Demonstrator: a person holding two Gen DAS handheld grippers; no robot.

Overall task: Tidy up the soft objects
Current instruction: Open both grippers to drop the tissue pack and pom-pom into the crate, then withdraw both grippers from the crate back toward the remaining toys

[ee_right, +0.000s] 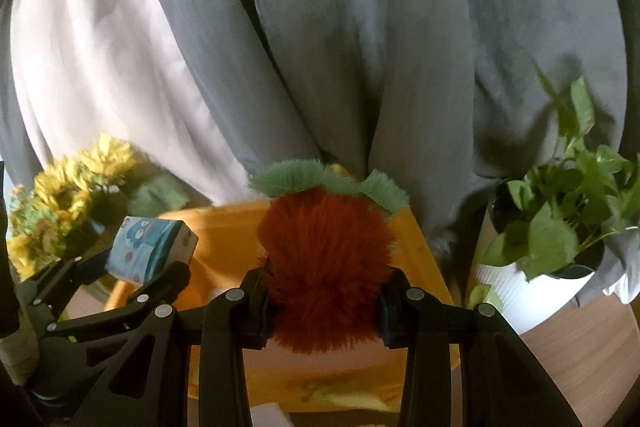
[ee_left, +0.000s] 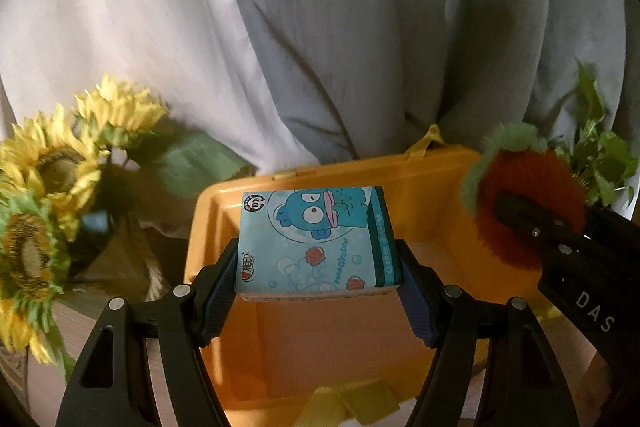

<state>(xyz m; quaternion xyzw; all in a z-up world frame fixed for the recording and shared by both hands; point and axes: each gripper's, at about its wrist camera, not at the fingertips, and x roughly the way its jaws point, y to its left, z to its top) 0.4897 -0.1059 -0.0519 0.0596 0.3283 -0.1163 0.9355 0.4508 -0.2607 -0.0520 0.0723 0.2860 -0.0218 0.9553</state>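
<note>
My left gripper (ee_left: 318, 267) is shut on a blue cartoon tissue pack (ee_left: 316, 239) and holds it above the open yellow storage box (ee_left: 320, 347). The pack also shows in the right wrist view (ee_right: 152, 253), held in the left gripper (ee_right: 132, 271). My right gripper (ee_right: 322, 303) is shut on a fuzzy orange plush with green leaves (ee_right: 326, 267) and holds it over the yellow box (ee_right: 224, 239). In the left wrist view the plush (ee_left: 524, 203) hangs in the right gripper (ee_left: 532, 223) at the box's right edge.
Yellow artificial sunflowers (ee_left: 52, 195) stand left of the box. A green plant in a white ribbed pot (ee_right: 536, 291) stands to the right on the wooden table (ee_right: 592, 359). Grey and white curtains (ee_right: 320, 47) hang behind.
</note>
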